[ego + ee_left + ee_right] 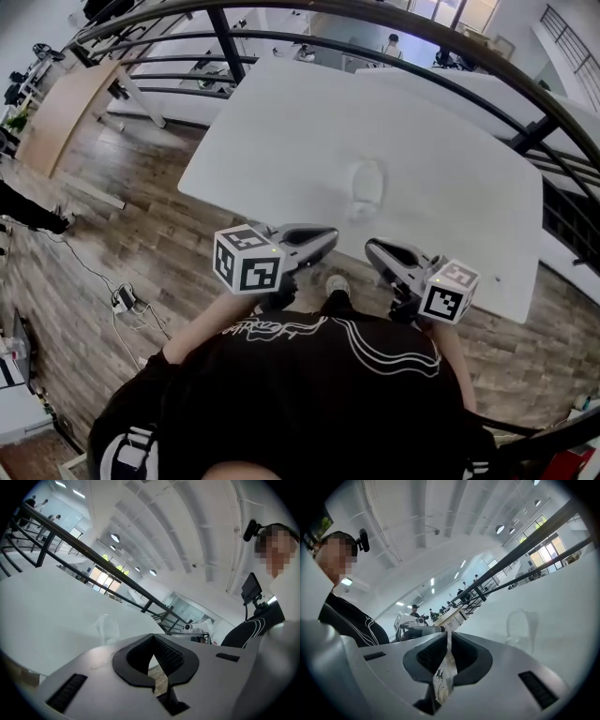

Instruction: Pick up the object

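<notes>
— so, where's the object sitting?
— middle of the head view: a clear cup (366, 187) on the white table (281, 141), well apart from both grippers, which hang at the table's near edge.
— and the jaws?
— left gripper (330, 234) and right gripper (371, 247) are both closed on nothing (only floor shows through the slit).
— how will it handle?
— i'd guess light, thin-walled and slick, easy to tip or crush. open wide, take it across the mid-wall and squeeze gently.
</notes>
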`<state>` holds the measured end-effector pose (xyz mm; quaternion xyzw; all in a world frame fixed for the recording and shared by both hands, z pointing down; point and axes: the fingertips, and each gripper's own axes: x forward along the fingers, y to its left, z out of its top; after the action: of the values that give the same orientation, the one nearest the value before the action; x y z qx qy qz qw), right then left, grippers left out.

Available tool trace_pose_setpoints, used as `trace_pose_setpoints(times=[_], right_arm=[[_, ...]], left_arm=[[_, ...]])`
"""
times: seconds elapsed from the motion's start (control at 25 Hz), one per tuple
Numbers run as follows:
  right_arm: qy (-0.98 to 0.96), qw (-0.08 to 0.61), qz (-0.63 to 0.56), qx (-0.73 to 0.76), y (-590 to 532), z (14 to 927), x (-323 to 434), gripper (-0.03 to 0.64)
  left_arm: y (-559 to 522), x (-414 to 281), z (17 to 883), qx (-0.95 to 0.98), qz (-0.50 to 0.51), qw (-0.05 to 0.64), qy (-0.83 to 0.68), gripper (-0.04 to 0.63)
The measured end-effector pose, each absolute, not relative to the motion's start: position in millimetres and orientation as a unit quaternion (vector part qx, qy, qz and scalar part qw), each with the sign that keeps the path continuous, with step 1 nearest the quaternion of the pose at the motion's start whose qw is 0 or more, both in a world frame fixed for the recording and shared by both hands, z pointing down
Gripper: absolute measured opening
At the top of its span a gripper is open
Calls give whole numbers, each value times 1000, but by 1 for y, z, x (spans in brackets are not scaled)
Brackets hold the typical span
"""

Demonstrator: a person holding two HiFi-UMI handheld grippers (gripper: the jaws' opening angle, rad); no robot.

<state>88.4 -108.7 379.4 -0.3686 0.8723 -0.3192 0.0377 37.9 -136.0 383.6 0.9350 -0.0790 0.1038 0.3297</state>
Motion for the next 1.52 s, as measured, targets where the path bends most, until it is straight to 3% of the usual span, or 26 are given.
trace_pose_setpoints(times=[1.52], right_arm=[[840, -15, -332, -430, -238, 466, 180, 45]], left_arm=[[-212, 87, 457, 904, 130, 395, -95, 8]])
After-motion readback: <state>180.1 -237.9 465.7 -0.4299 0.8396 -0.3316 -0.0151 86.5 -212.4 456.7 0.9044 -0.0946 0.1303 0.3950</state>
